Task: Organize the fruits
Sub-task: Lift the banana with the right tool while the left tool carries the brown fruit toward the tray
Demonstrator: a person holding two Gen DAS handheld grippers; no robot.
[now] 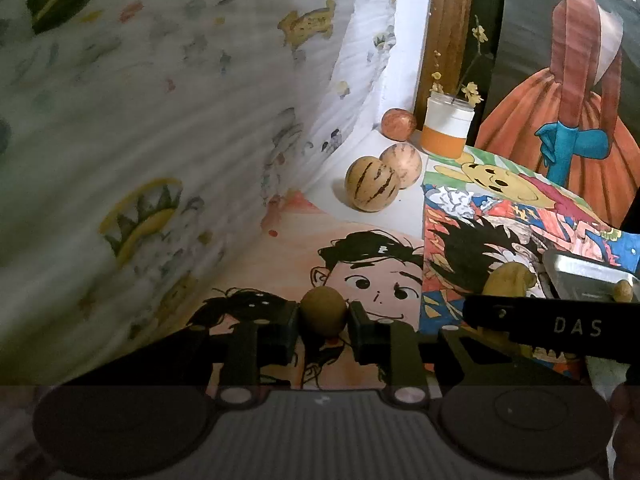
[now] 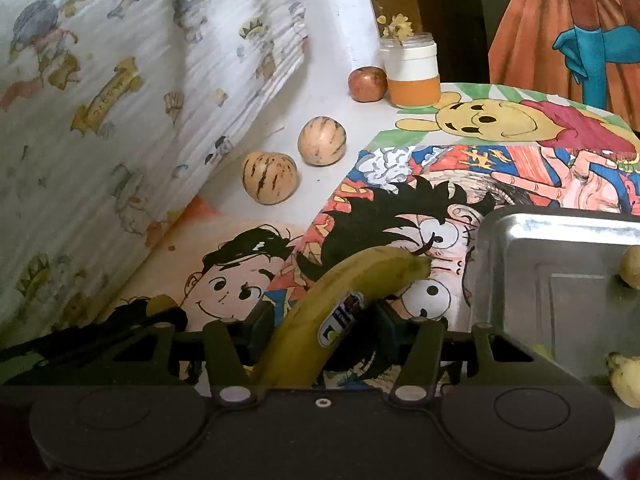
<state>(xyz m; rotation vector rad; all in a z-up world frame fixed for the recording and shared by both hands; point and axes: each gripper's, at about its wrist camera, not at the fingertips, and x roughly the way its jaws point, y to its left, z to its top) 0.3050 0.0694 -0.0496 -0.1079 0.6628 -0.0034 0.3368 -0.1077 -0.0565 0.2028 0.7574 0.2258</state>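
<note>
In the left wrist view my left gripper (image 1: 323, 322) is shut on a small round brown fruit (image 1: 323, 310), its pads pressing both sides just above the cartoon-covered table. In the right wrist view a yellow banana (image 2: 360, 276) with a sticker lies lengthwise between the pads of my right gripper (image 2: 320, 322), which touch it on both sides; its tip points toward a metal tray (image 2: 560, 248). From the left wrist view the right gripper's black body (image 1: 560, 326) and the banana (image 1: 508, 278) show at the right, beside the tray (image 1: 588, 270).
Two striped tan melons (image 2: 270, 178) (image 2: 322, 141) and a reddish round fruit (image 2: 367, 84) sit along the printed curtain (image 2: 120, 100). A jar with yellow flowers (image 2: 414, 72) stands at the back. Small yellow fruits (image 2: 631, 268) (image 2: 626, 376) lie at the tray's right side.
</note>
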